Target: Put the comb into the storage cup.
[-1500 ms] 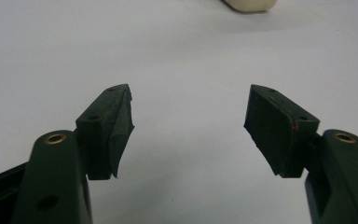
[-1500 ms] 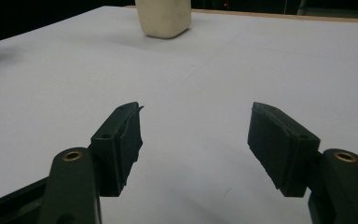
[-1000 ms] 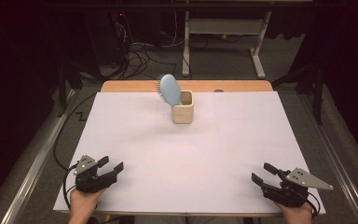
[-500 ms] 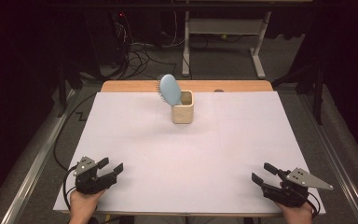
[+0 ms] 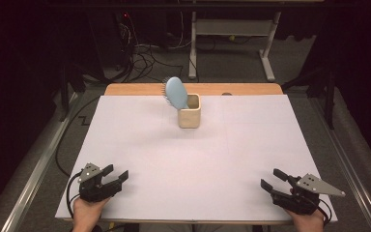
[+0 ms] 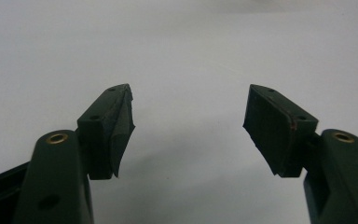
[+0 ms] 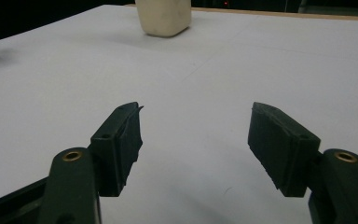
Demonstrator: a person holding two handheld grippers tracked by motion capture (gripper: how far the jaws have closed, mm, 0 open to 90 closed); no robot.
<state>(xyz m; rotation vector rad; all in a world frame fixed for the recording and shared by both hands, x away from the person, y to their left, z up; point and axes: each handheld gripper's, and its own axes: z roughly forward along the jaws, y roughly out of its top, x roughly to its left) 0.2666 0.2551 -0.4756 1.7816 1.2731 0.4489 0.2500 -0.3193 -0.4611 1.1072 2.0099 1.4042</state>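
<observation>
Item: hairbrush [image 5: 175, 93], pale blue, oval head, bristles facing left; stood handle-down and tilted in a cream square cup [image 5: 189, 117] at the table's [image 5: 140, 145] far centre. Left gripper [image 5: 116, 177] and right gripper [image 5: 273, 180]: both parted wide, nothing held, rested at the near corners, well apart from the cup. Recommended handling: the brush is best approached from above and clamped across the neck, with the cup steadied.
</observation>
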